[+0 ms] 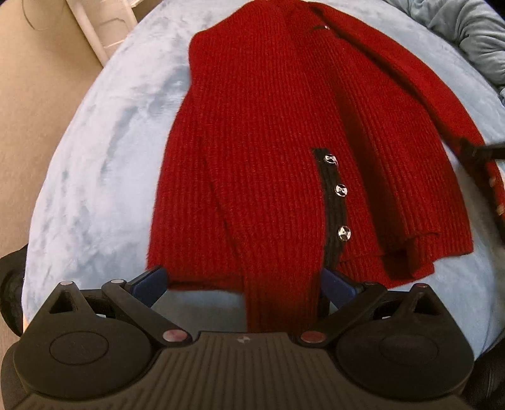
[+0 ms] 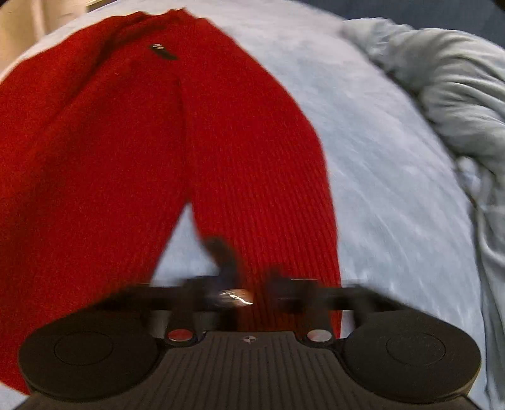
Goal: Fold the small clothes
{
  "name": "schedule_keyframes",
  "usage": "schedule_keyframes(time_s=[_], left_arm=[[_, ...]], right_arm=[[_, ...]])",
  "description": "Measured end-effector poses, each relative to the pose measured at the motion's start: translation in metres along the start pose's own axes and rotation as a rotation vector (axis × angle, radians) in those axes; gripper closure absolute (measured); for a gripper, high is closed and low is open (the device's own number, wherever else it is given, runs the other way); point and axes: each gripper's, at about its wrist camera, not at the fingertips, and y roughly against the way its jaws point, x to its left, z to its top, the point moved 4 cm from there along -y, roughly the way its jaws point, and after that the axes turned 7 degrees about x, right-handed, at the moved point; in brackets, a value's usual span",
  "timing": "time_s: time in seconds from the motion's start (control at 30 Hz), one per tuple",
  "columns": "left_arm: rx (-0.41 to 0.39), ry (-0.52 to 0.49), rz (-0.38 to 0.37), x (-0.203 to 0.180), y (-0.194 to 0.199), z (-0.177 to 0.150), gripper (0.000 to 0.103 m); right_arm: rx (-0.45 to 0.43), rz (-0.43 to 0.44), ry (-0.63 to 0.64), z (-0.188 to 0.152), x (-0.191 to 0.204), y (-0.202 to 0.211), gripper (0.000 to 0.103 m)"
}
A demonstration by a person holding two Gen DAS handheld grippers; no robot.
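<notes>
A small red knit cardigan (image 1: 277, 126) with a black button band and silver buttons lies on a light blue blanket (image 1: 94, 164). Its left sleeve (image 1: 277, 299) is folded across the body and runs down between my left gripper's (image 1: 243, 280) wide-open blue fingers. In the right wrist view the cardigan (image 2: 94, 142) fills the left side. My right gripper (image 2: 249, 284) is shut on the cuff end of the right sleeve (image 2: 262, 176), beside a silver button; this view is motion-blurred. The right gripper also shows at the right edge of the left wrist view (image 1: 483, 154).
A crumpled grey-blue cloth (image 2: 448, 91) is heaped at the blanket's far right. A white frame (image 1: 101, 28) and beige floor (image 1: 31, 94) lie beyond the blanket's left edge.
</notes>
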Motion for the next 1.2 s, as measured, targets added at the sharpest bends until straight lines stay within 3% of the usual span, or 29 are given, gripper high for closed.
schedule_keyframes(time_s=[0.03,0.1,0.17,0.2,0.23,0.27,0.33,0.5,0.6,0.7,0.73,0.77,0.8,0.87,0.93,0.97,1.07,1.2], left_arm=[[0.004,0.001,-0.002,-0.002,-0.001,0.001,0.0],[0.006,0.004,-0.008,-0.003,-0.003,0.004,0.0],[0.008,-0.001,0.0,-0.004,-0.004,0.004,0.0],[0.007,-0.003,0.002,-0.004,-0.003,0.005,0.0],[0.005,-0.002,0.001,-0.003,-0.003,0.005,0.0],[0.003,0.002,0.0,-0.003,-0.002,0.005,0.0],[0.006,0.015,-0.009,-0.002,-0.003,0.006,0.0],[0.008,0.005,-0.021,-0.008,-0.007,0.011,0.0],[0.01,-0.013,-0.029,-0.015,-0.007,0.012,0.0],[0.031,-0.045,-0.072,-0.023,-0.012,0.013,0.001],[0.026,-0.053,-0.083,-0.025,-0.012,0.014,0.013],[0.005,-0.053,-0.087,-0.025,-0.009,0.015,0.056],[-0.009,-0.056,-0.095,-0.023,-0.006,0.015,0.074],[-0.006,-0.013,-0.159,-0.007,0.008,0.021,0.086],[-0.027,0.042,-0.239,0.023,0.031,0.035,0.088],[-0.068,0.068,-0.241,0.044,0.046,0.047,0.088],[-0.274,0.166,-0.093,0.124,0.097,0.094,0.088],[-0.481,0.365,0.246,0.232,0.13,0.171,0.088]], right_arm=[[-0.037,-0.072,0.042,0.013,-0.009,0.004,0.093],[-0.191,-0.319,0.066,0.053,-0.044,0.018,0.093],[-0.318,-0.598,-0.101,0.095,-0.101,0.037,0.094],[-0.339,-0.642,-0.205,0.108,-0.125,0.047,0.091],[-0.343,-0.625,-0.305,0.117,-0.144,0.055,0.083],[-0.327,-0.536,-0.377,0.121,-0.157,0.06,0.064],[-0.311,-0.373,-0.41,0.113,-0.157,0.061,0.043],[-0.225,-0.139,-0.265,0.047,-0.095,0.037,0.037],[-0.14,-0.08,-0.239,0.01,-0.057,0.024,0.038],[-0.123,-0.022,-0.294,-0.018,-0.03,0.031,0.037],[-0.119,-0.003,-0.319,-0.027,-0.024,0.033,0.038],[-0.111,0.02,-0.339,-0.033,-0.019,0.033,0.038],[-0.106,0.037,-0.359,-0.039,-0.013,0.035,0.037],[-0.103,0.062,-0.391,-0.046,-0.004,0.036,0.037],[-0.11,0.08,-0.404,-0.049,-0.001,0.044,0.037],[-0.115,0.087,-0.401,-0.047,-0.001,0.047,0.037],[-0.145,0.086,-0.402,-0.045,-0.002,0.056,0.038],[-0.156,0.104,-0.429,-0.043,-0.003,0.06,0.038]])
